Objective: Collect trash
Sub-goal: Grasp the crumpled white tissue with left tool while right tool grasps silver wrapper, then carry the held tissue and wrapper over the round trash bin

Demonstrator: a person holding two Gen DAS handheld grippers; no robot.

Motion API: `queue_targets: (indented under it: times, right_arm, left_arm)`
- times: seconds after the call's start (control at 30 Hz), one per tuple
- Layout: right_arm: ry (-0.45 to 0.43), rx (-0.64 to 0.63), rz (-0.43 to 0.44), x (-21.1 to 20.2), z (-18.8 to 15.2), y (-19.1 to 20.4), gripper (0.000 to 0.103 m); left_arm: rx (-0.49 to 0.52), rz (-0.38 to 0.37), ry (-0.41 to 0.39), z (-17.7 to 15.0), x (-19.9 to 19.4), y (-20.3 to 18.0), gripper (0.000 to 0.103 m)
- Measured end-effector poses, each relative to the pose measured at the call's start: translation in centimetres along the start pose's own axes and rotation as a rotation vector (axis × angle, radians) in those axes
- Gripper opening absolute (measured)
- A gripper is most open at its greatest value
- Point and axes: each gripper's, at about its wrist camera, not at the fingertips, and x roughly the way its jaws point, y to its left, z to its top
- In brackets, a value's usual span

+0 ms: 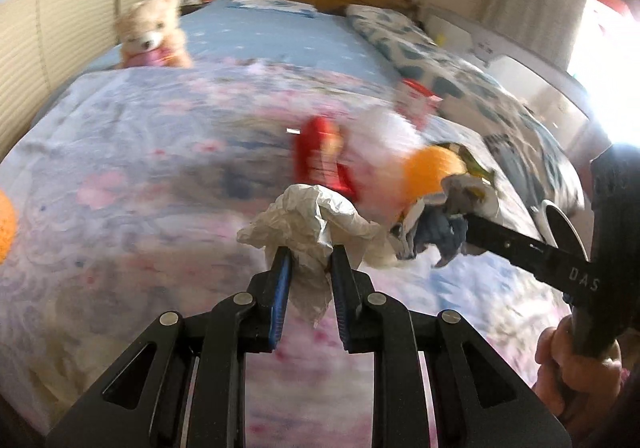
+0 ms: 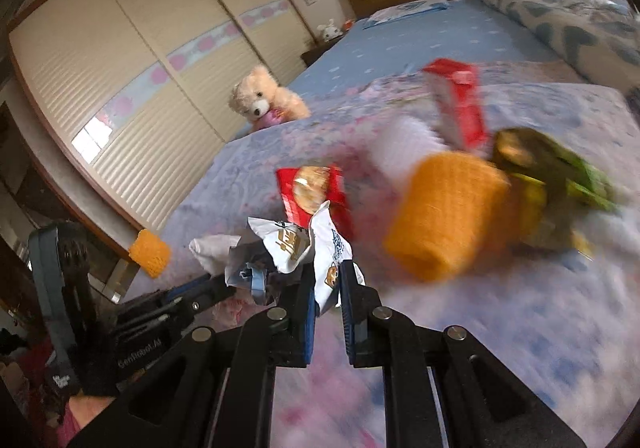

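We hold two pieces of trash above the bed [image 1: 120, 151] — left gripper [image 1: 310, 254] clamps one crumpled white paper [image 1: 308, 215], right gripper [image 2: 326, 276] pinches one printed wrapper [image 2: 316, 248]; two red packets [image 2: 312, 191] — one teddy bear [image 2: 262, 97].

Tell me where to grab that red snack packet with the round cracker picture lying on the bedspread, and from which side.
Take the red snack packet by its far top edge, coming down from above with the jaws across that thin edge. It lies flat on the bedspread, so the edge is likely the easiest pinch, and its near end sits behind the crumpled white wrapper.
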Motion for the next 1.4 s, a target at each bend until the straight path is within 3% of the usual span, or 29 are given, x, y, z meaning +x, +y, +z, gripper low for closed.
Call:
queue_targets:
  times: [0.27,0.7,1.4]
  right_arm:
    - [-0.058,0.106,-0.102,-6.3,-2.8,-5.0,0.011]
    - [-0.163,0.218,-0.257,-15.5,-5.3,-11.7,0.011]
    - [-0.306,0.379,-0.46,-24.9,-6.9,-20.7,0.011]
  left_arm:
    - [0.099,-0.124,0.051,-0.6,1.0,-7.1,0.019]
    - [0.263,-0.251,0.084,-1.3,2.0,-16.8,0.019]
    - [0.445,-0.364,0.106,-1.1,3.5,-28.3,0.019]
